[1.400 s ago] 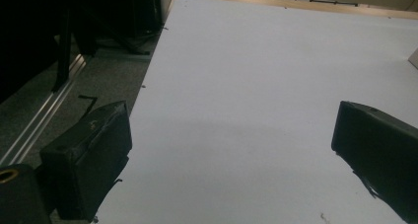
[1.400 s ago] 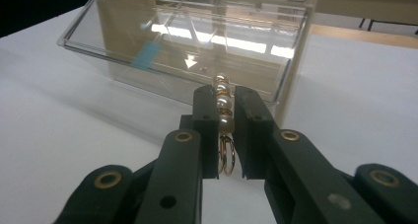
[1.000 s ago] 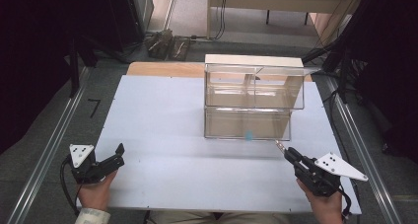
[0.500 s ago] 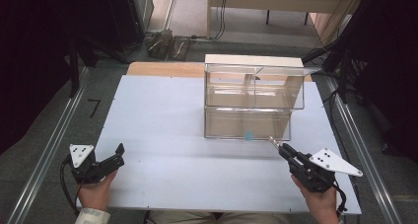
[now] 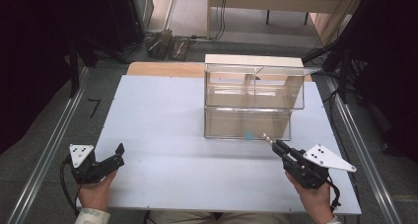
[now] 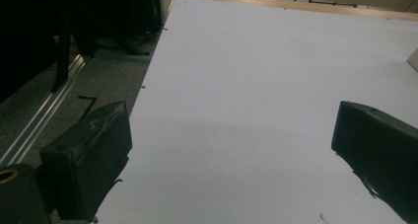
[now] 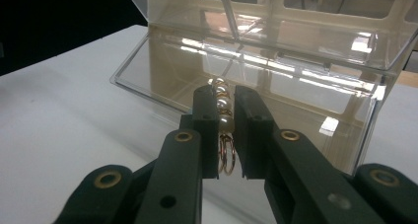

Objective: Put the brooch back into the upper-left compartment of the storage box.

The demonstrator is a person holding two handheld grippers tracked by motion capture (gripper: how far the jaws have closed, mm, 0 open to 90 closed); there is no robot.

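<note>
Holding a little string of beads (image 7: 220, 104) is what we are doing with our right tongs (image 7: 220, 113). The two black jaws are squeezed in close on it, with only the beads between them. The beads are shiny and pearly, and some thin gold rings (image 7: 226, 155) are hanging from the string lower down between the jaws.

In the high view, we are keeping the right tongs (image 5: 270, 142) near the right front part of the white table (image 5: 162, 130). The tip of the bead string (image 5: 265, 135) is poking out from the jaws, just in front of the clear box (image 5: 254, 98). It is very close to the lower front wall of the box, but we cannot tell if it is touching. A small blue thing (image 5: 249, 134) is sitting low down at the front of the box, near the beads. We cannot tell what it is.

The clear box (image 7: 276, 51) is standing at the back of the table, and we are seeing right through its walls.

We are resting our left tongs (image 5: 117, 152) at the left front edge of the table, well apart from the box. Its jaws are standing wide open, and nothing is between them but bare table (image 6: 256, 86).
</note>
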